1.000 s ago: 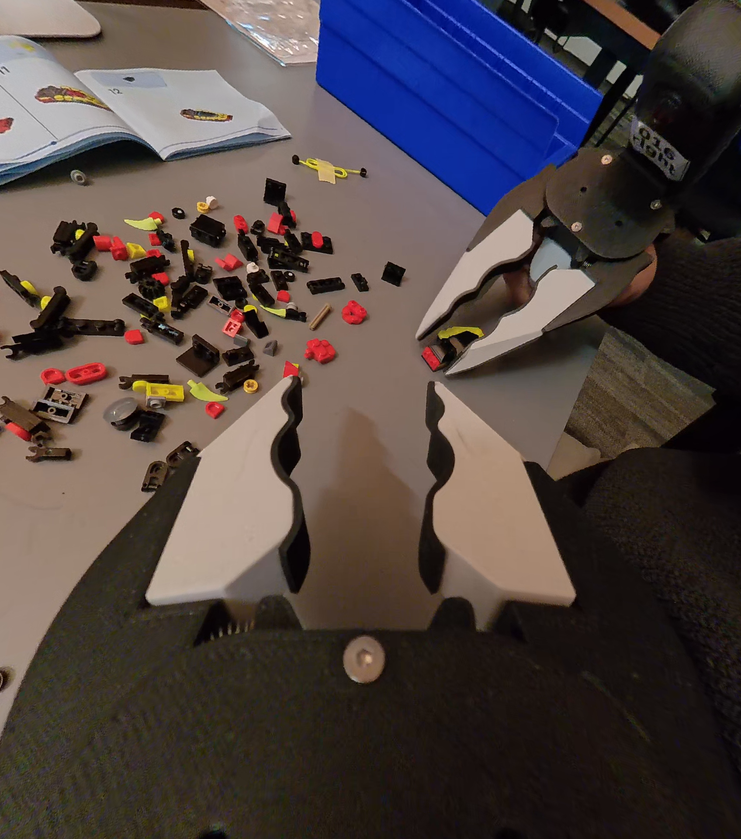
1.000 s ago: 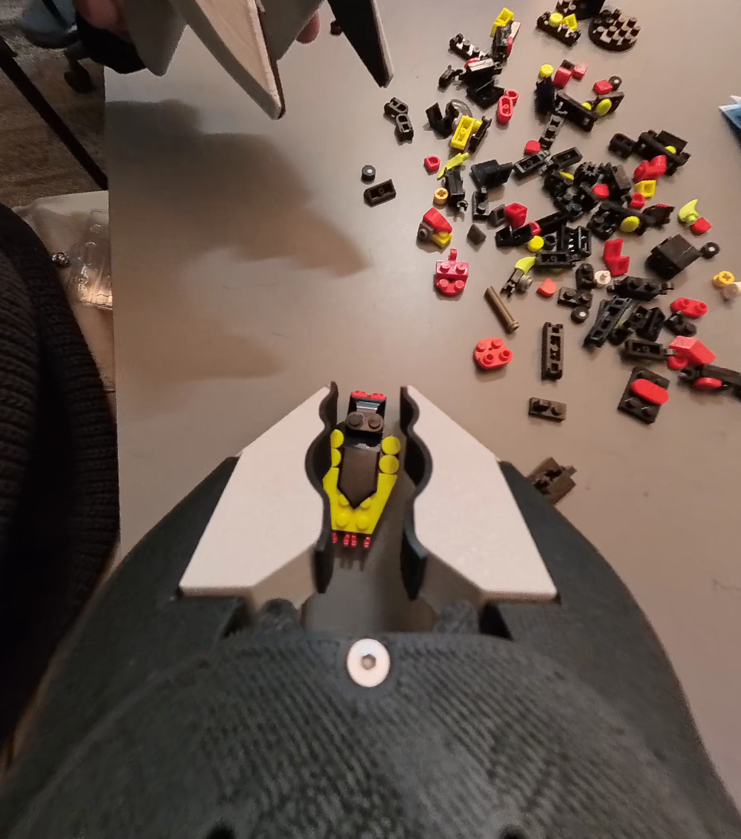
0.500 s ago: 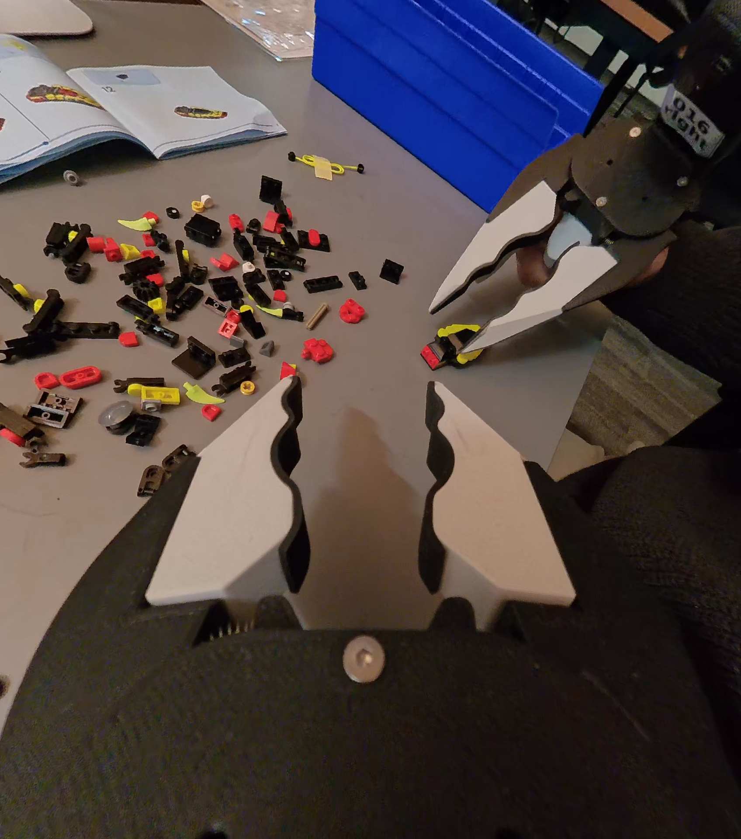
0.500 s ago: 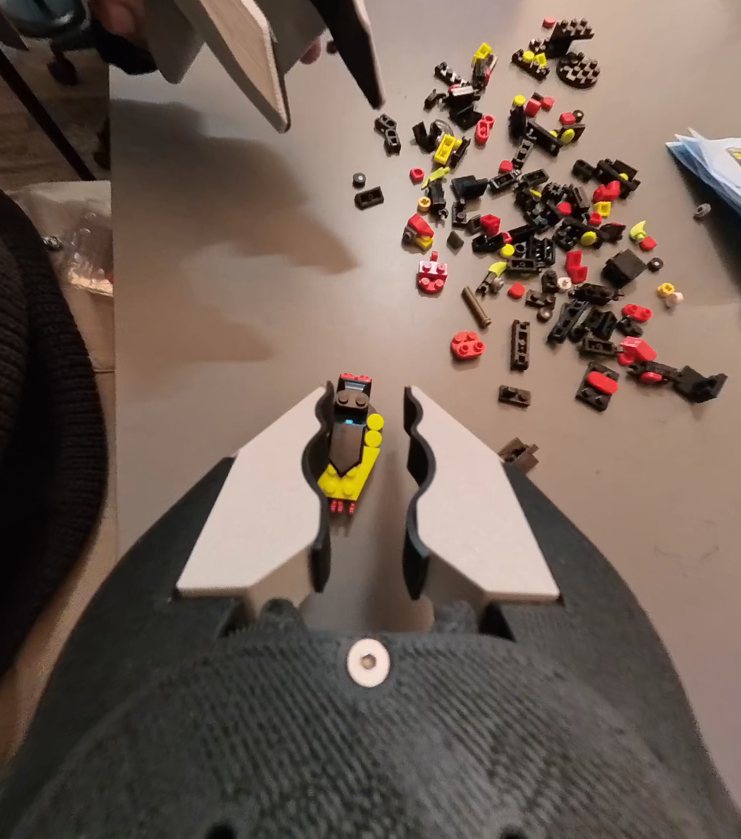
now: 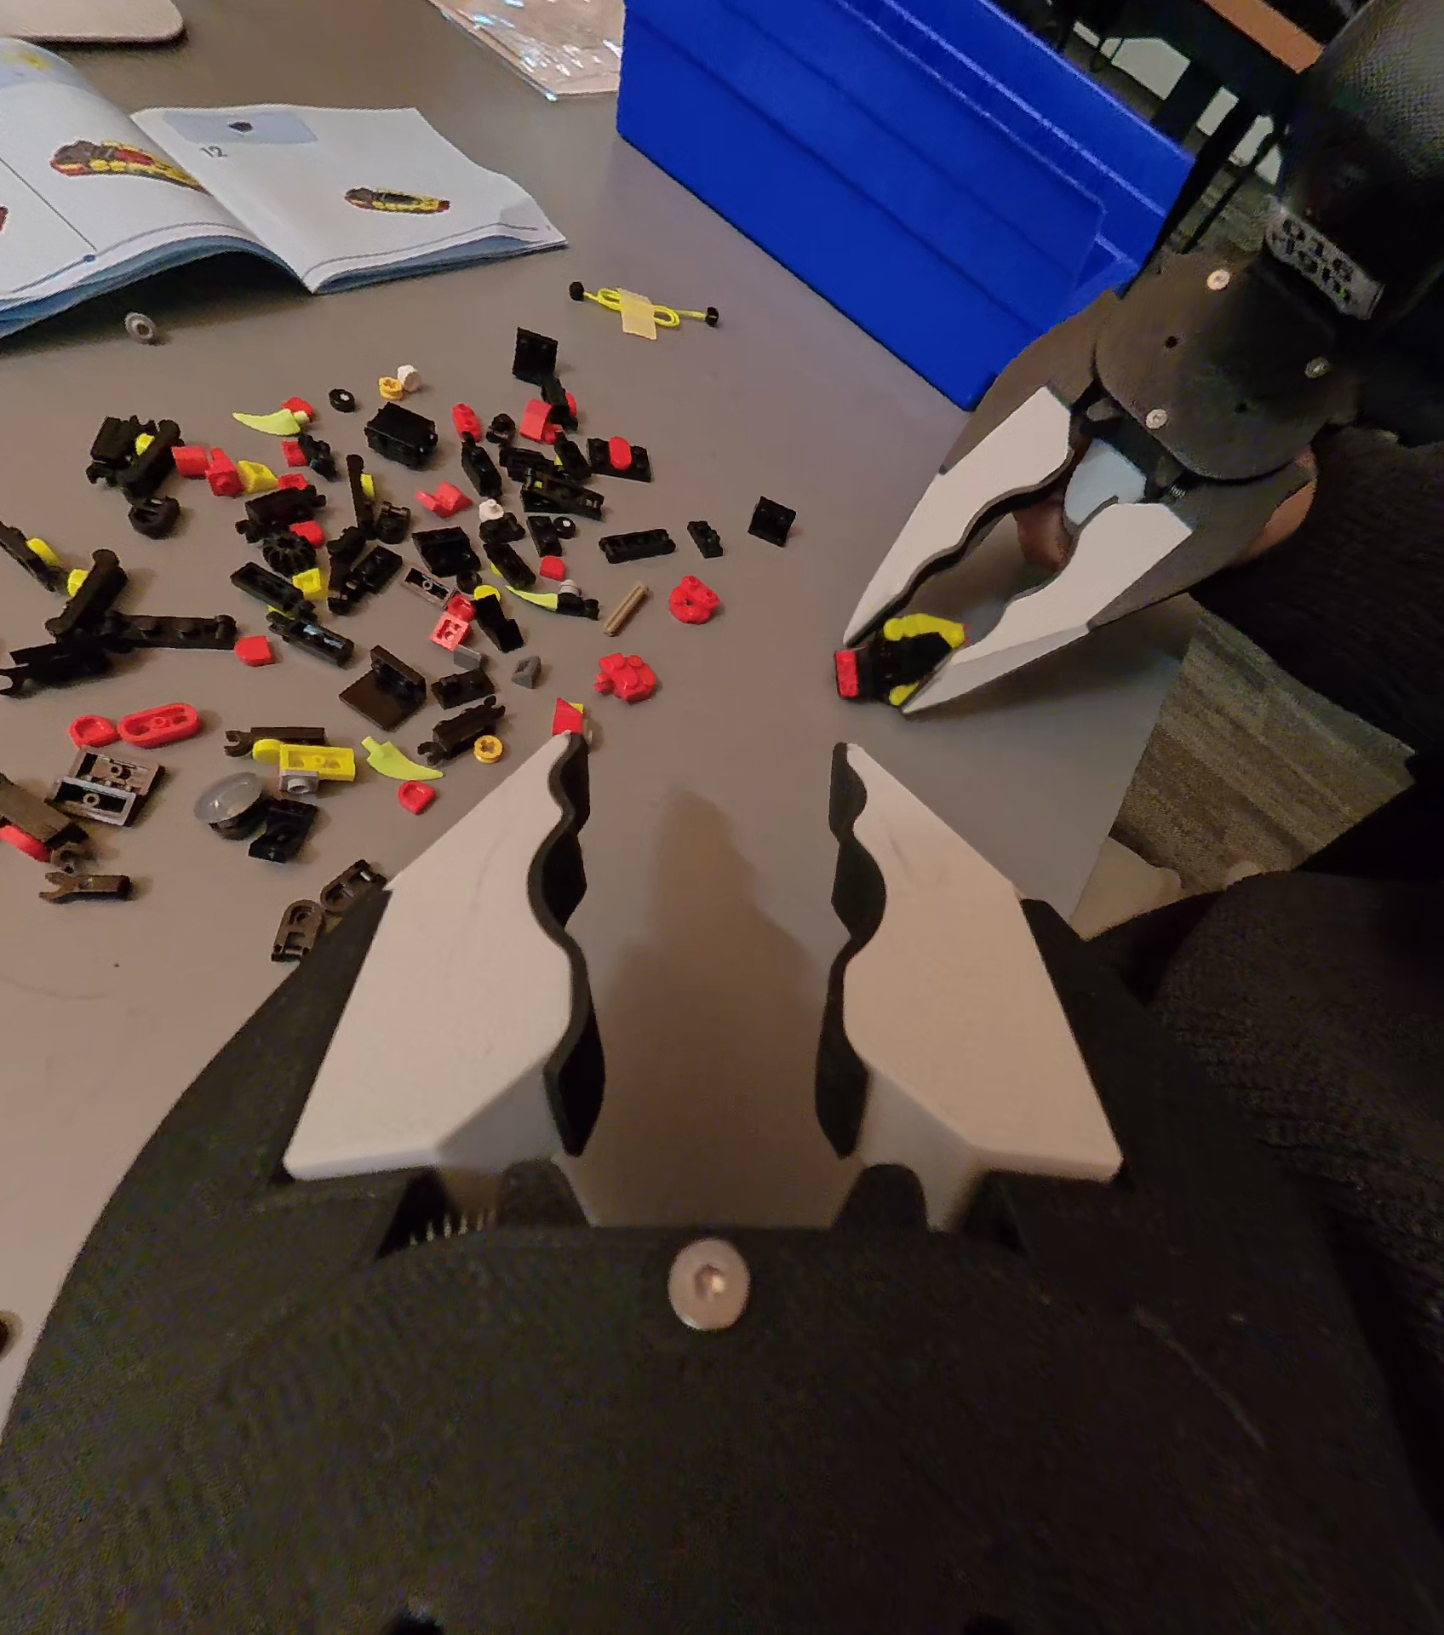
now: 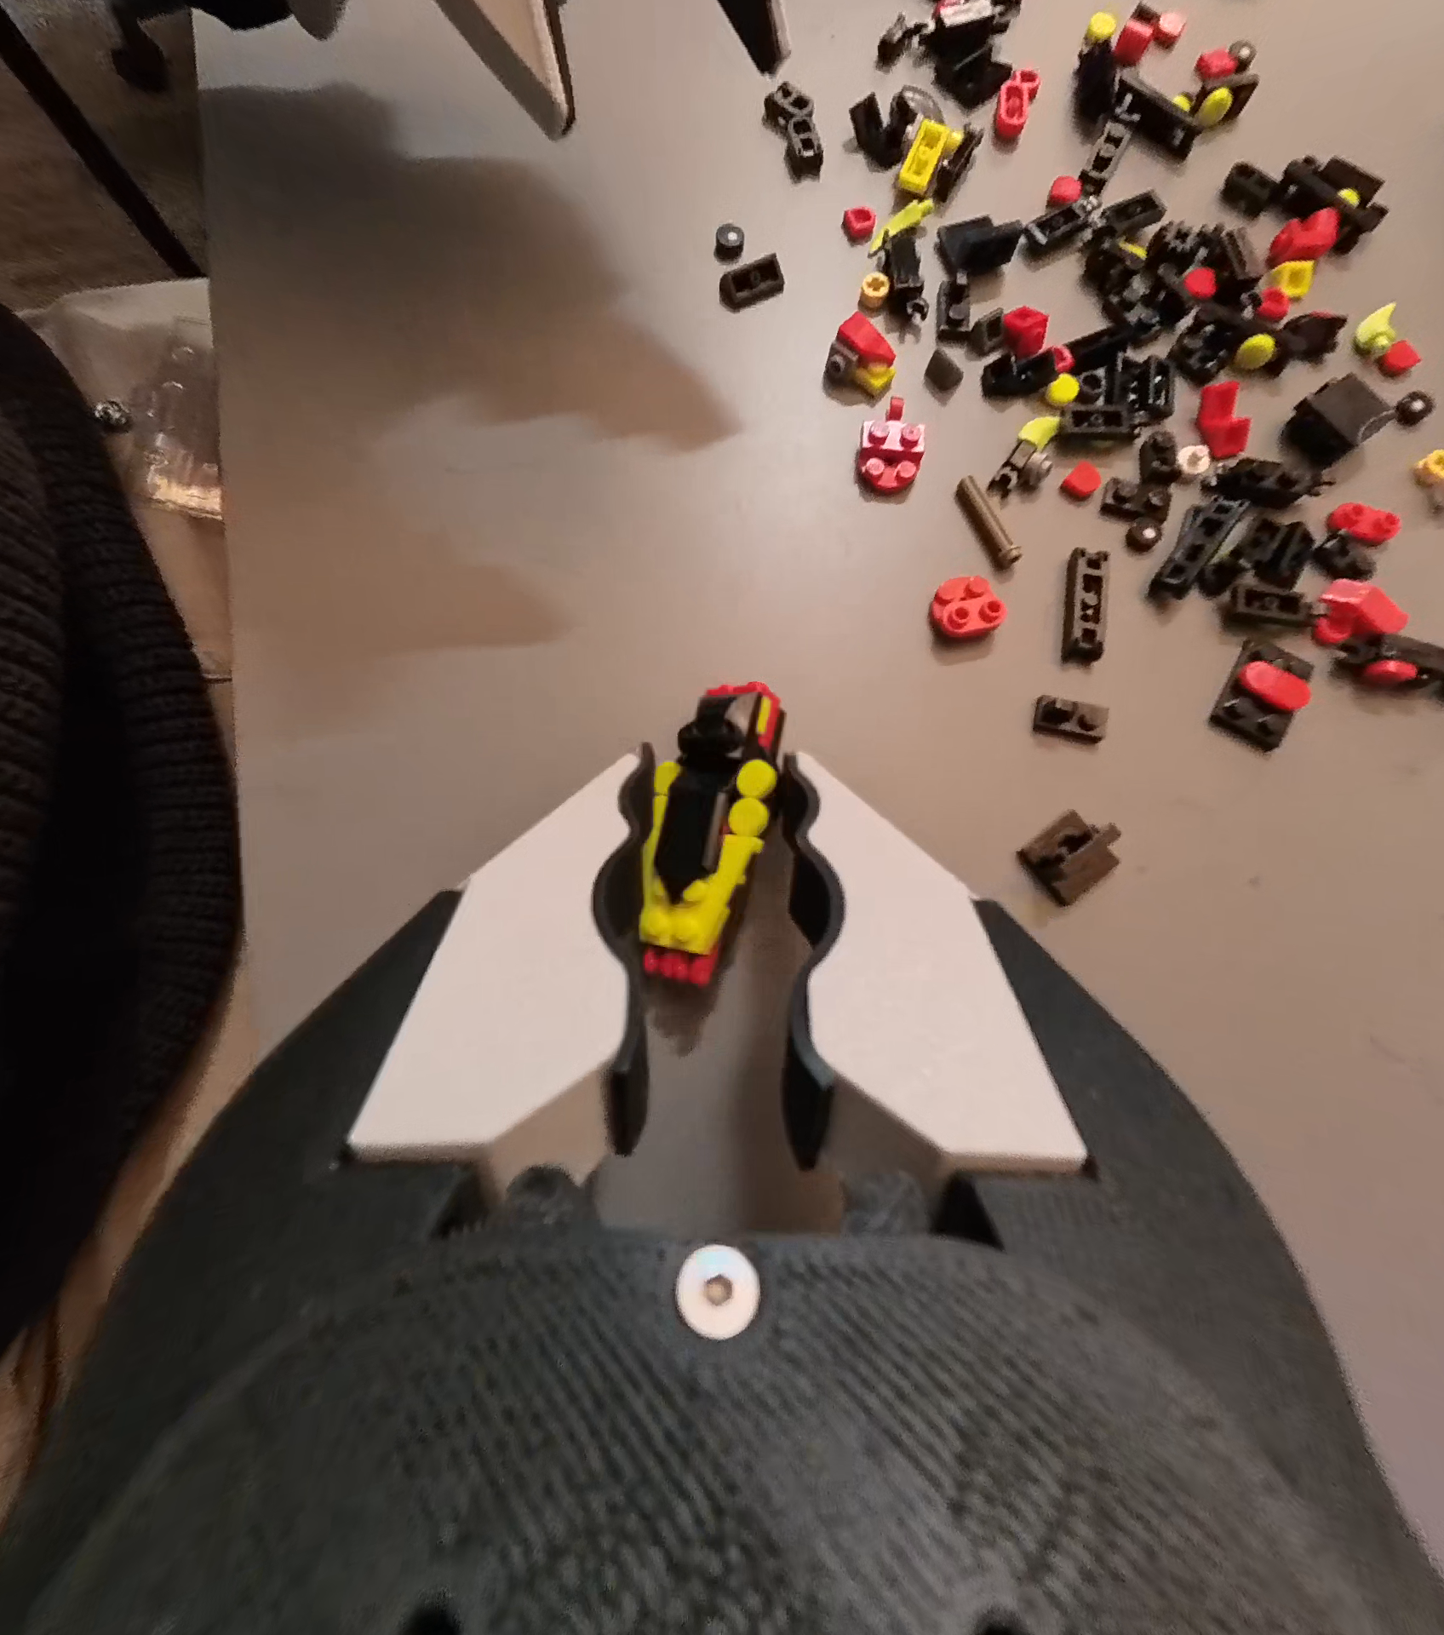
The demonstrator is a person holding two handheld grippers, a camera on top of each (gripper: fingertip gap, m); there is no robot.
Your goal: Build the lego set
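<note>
Our right gripper (image 6: 714, 770) pinches the small yellow-black brick model (image 6: 701, 849) near its tips — could twist out; left gripper (image 5: 705, 761) spread, empty.

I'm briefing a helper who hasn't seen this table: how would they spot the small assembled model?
Find the grey table, then the bare stretch beside the scattered loose bricks. There the right tongs close on the yellow, black and red brick model: the only multi-piece build, apart from the loose parts.
</note>
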